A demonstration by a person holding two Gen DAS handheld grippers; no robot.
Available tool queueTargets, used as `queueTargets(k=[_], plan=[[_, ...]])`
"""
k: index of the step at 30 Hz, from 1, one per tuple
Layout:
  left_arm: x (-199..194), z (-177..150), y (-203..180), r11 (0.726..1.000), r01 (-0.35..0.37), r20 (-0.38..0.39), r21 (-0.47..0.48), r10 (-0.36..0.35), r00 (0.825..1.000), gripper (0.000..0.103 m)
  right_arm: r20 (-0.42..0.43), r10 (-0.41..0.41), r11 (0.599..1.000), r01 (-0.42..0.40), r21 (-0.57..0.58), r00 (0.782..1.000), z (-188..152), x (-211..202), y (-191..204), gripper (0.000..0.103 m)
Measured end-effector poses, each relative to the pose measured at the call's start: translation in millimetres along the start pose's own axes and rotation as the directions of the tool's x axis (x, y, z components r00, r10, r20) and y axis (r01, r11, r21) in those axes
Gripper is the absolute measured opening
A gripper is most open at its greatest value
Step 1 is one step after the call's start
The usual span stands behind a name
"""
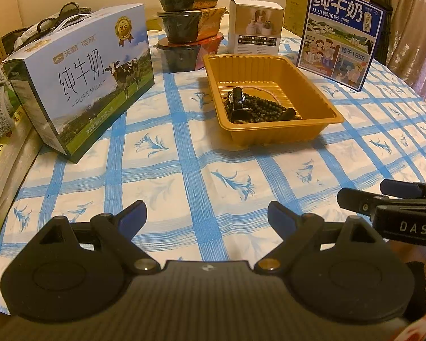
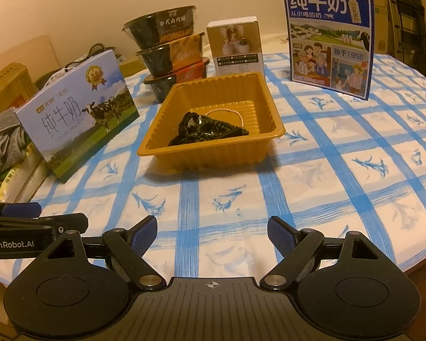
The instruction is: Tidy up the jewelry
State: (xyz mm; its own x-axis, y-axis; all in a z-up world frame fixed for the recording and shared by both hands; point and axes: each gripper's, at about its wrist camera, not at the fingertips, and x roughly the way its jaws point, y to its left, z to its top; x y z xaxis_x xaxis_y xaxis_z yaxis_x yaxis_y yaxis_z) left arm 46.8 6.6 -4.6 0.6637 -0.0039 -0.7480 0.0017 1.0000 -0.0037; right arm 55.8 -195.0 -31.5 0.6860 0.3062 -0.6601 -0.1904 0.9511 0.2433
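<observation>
A: Nearest items?

B: My left gripper [image 1: 207, 216], jaws apart, nothing between them. My right gripper [image 2: 212, 231], jaws apart likewise, nothing held. Both hover low over the near edge of the bench [image 2: 312, 187], side by side, close enough that each shows at the edge of the other's view.

A: Next entry?

B: One open stretch of blue-checked cloth [image 1: 184, 170] between my jaws and the tray. No objects on it. I judge this free room for reaching straight ahead.

A: The jewelry?

B: One gold plastic tray [image 1: 269, 65], mid-bench. Inside it: dark bead strands [image 1: 267, 106] heaped toward the near-left corner, a black watch-like piece [image 1: 237, 96] on top of them, and a thin pale chain [image 2: 227, 112] on the tray floor behind the heap. All of it lies within the walls; I judge it gathered there so nothing rolls off.

A: Surroundings?

B: Left of the tray, one milk carton with a cow [image 1: 91, 71], standing near it with a gap. Behind, a stack of three black bowls [image 1: 187, 25] and a small white box [image 1: 255, 25], close to the tray's far rim. Far right, a blue milk box [image 2: 329, 39], well apart.

A: Room?

B: Widest on the right side; tight behind and on the left.
</observation>
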Motion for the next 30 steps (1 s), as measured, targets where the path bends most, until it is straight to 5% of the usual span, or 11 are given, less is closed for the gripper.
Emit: queueTargets(k=[30], plan=[[2.6, 0.7, -1.4, 1.000, 0.000, -0.004, 0.005, 0.000, 1.000, 0.091, 0.000, 0.001, 1.000, -0.001, 0.002, 1.000, -0.9, 2.6, -0.9, 0.084]])
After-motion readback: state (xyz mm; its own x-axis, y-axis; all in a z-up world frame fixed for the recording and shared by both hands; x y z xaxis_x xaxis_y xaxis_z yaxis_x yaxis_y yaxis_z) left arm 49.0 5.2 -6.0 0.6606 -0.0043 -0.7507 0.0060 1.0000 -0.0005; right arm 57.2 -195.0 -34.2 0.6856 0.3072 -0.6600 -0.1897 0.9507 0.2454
